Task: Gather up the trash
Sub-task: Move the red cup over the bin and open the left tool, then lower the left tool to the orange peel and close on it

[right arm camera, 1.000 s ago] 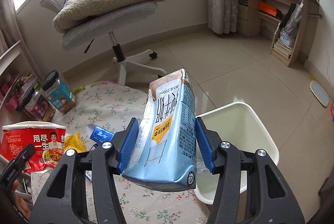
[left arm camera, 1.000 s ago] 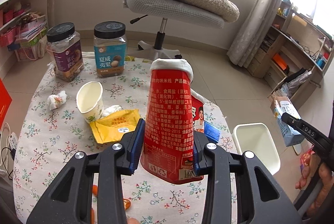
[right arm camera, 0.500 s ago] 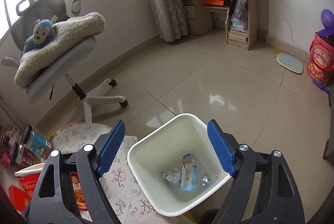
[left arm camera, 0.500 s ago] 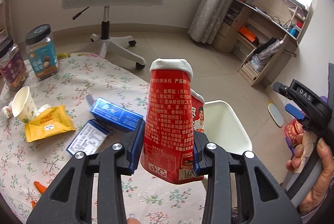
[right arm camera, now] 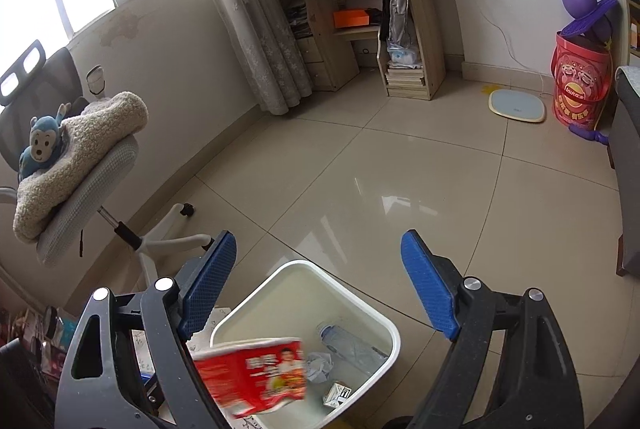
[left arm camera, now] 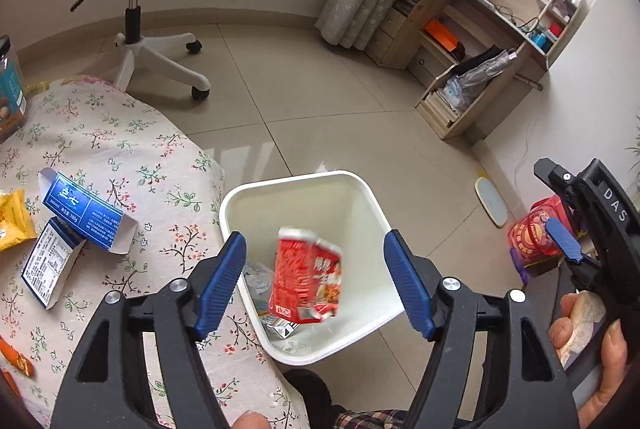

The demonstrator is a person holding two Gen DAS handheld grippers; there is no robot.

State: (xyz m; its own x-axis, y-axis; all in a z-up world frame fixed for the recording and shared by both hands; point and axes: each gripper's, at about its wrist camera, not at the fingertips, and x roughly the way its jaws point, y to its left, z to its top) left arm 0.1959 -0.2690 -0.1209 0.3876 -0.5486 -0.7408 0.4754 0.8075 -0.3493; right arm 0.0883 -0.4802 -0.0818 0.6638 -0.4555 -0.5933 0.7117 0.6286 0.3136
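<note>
Red and blurred with motion, the noodle cup [left arm camera: 306,275] hung in the air inside the mouth of the white waste bin [left arm camera: 360,197], gripped by nothing, directly below the left gripper [left arm camera: 316,269], whose blue-padded jaws stood wide apart with the cup between and beneath them. That spread, centred over the bin, suggested a release aimed to let the cup drop straight in. From the right wrist view the same cup [right arm camera: 252,369] showed at the bin's near rim, over a crumpled clear bottle [right arm camera: 352,345], a ball of paper [right arm camera: 318,367] and a small carton [right arm camera: 338,395] lying on the bottom. The right gripper [right arm camera: 316,289] was likewise wide and empty, held above the bin [right arm camera: 394,333] and a little farther out over the tiled floor. The bin stood on the floor tight against the edge of the floral-clothed table [left arm camera: 120,149], presumably so that rubbish could be carried the shortest way off the cloth. More remained on the table: a blue box [left arm camera: 86,215], a white printed box [left arm camera: 50,271] just beside it, and a yellow wrapper [left arm camera: 14,221] at the left edge, so the collecting looked only partly done.
</note>
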